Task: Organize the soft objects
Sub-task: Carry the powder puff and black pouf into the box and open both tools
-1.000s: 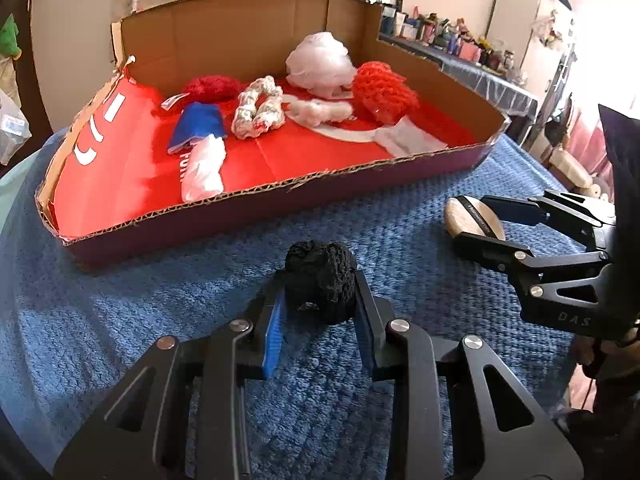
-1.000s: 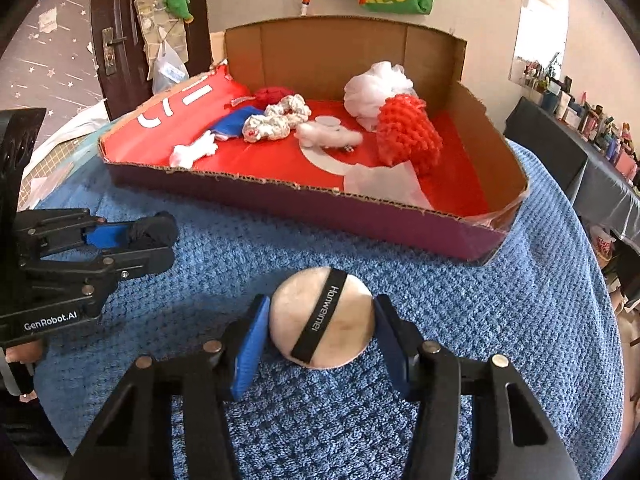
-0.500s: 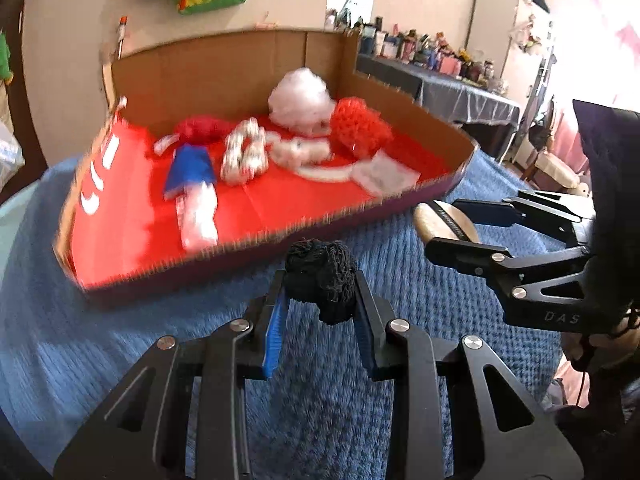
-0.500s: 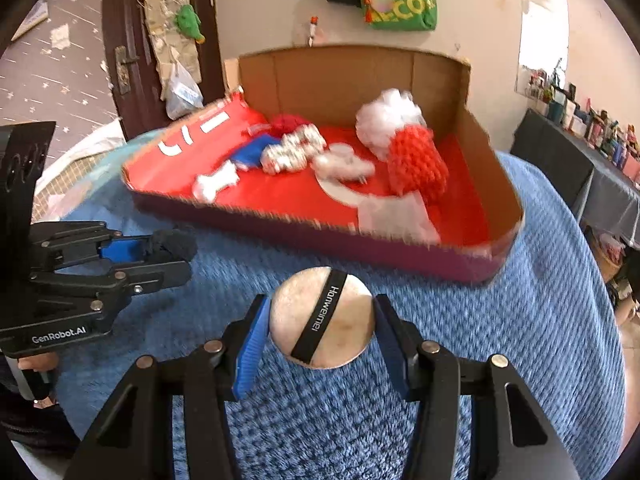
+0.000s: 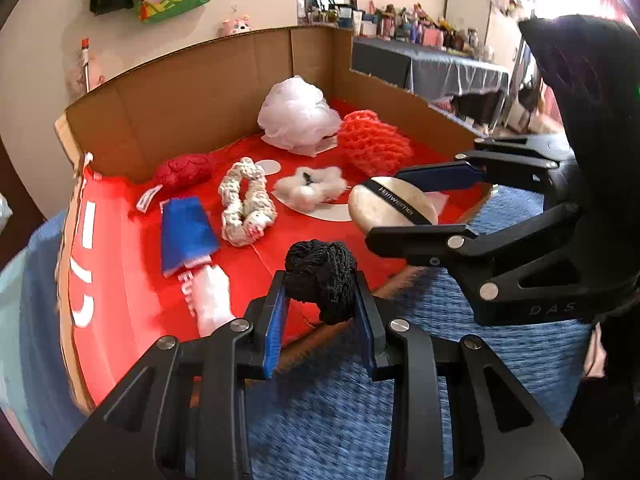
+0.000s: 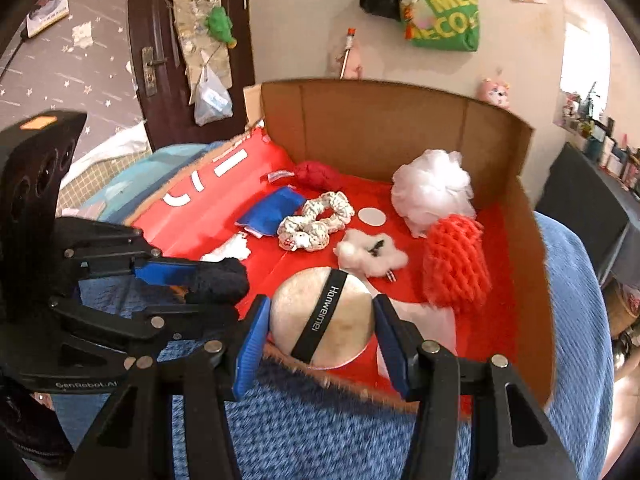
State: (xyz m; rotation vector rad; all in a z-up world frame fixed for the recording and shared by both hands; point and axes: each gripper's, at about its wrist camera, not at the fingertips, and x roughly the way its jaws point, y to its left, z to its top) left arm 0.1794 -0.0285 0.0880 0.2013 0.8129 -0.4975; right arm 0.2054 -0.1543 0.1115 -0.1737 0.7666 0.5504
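Both grippers carry loads over the cardboard box point(image 6: 400, 120) front edge: left gripper point(image 5: 320, 300) pinching black mesh ball point(image 5: 322, 276), right gripper point(image 6: 320, 320) clamping round puff point(image 6: 320, 320) w/ strap by its sides, probably for dropping onto the red liner w/ the other soft bits.

Blue blanket point(image 5: 332, 412) smeared by motion blur near both cameras. Box front wall point(image 6: 344, 380) blurred, partly hidden behind powder puff point(image 6: 322, 322). White cloth point(image 5: 212, 300) partly hidden behind left gripper point(image 5: 320, 308). Shelf clutter point(image 5: 400, 28) too small to identify.
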